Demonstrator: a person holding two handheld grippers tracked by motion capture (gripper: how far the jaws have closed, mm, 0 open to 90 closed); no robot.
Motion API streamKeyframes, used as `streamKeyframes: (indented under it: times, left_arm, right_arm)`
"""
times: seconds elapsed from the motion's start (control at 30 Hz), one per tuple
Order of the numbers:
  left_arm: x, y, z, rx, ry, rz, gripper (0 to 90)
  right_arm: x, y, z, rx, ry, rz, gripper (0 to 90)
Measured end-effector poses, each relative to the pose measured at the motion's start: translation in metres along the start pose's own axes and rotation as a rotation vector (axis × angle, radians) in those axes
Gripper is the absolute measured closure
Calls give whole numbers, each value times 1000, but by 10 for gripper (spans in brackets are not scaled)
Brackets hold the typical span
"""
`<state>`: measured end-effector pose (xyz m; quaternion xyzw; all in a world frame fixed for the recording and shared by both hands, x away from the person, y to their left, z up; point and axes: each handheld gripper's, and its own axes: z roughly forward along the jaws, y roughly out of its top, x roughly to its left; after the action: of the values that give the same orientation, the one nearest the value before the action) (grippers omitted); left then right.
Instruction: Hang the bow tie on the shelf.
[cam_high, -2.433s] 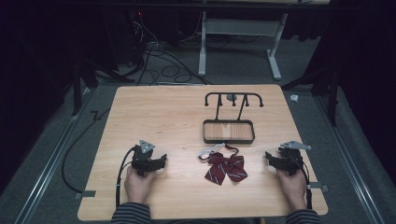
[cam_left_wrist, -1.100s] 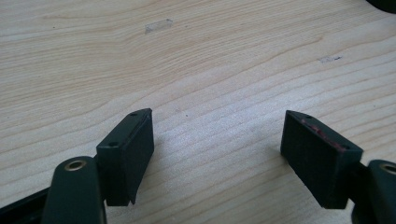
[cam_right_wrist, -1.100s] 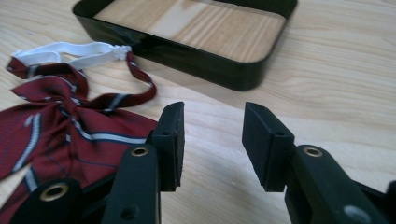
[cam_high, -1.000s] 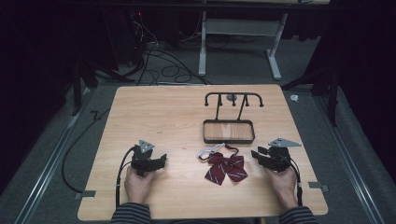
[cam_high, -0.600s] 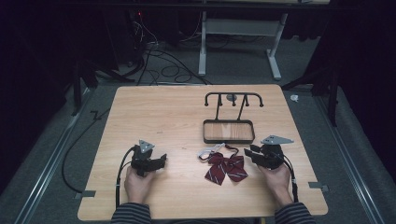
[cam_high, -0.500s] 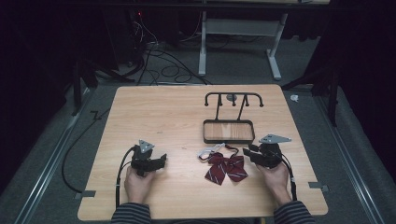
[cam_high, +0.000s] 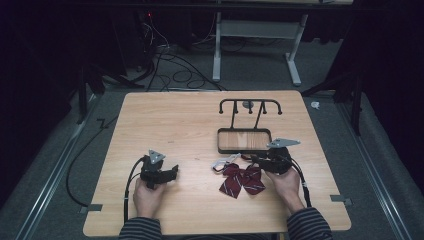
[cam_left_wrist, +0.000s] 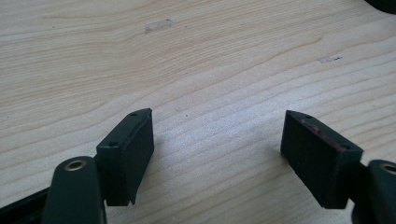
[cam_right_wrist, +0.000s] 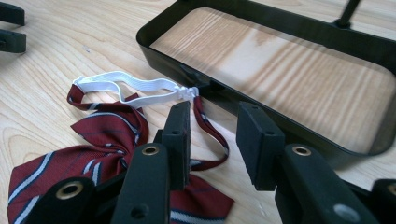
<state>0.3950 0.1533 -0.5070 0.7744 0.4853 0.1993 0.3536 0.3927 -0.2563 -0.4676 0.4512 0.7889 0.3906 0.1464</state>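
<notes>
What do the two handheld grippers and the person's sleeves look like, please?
Both the left gripper and the right gripper are black, each topped by a grey three-cornered plate and trailing a black cable. Their jaws are flat black blocks on arms with brass-ringed holes. The sleeves are dark with thin stripes.

dark room, grey carpet (cam_high: 250, 75), floor cables (cam_high: 170, 60)

From my screen, the high view is dim: the wooden table (cam_high: 190, 125) is lit from above, and all around the table the room falls into near black. Shadows on the table are soft and short. This view is a little soft and grainy. In the left gripper view the wood is bright and evenly lit, the grain sharp, but the near parts at the bottom are blurred. In the right gripper view a pale glare lies inside the black tray (cam_right_wrist: 280, 23).
</notes>
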Motion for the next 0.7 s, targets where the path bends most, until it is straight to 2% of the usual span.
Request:
streamKeyframes:
  times: [0.37, 0.7]
  left_arm:
    - [0, 0, 0, -1, 2, 1, 263]
    - [0, 0, 0, 0, -1, 1, 263]
  right_arm:
    - [6, 8, 18, 21, 26, -16, 681]
    - [6, 9, 37, 53, 33, -9, 691]
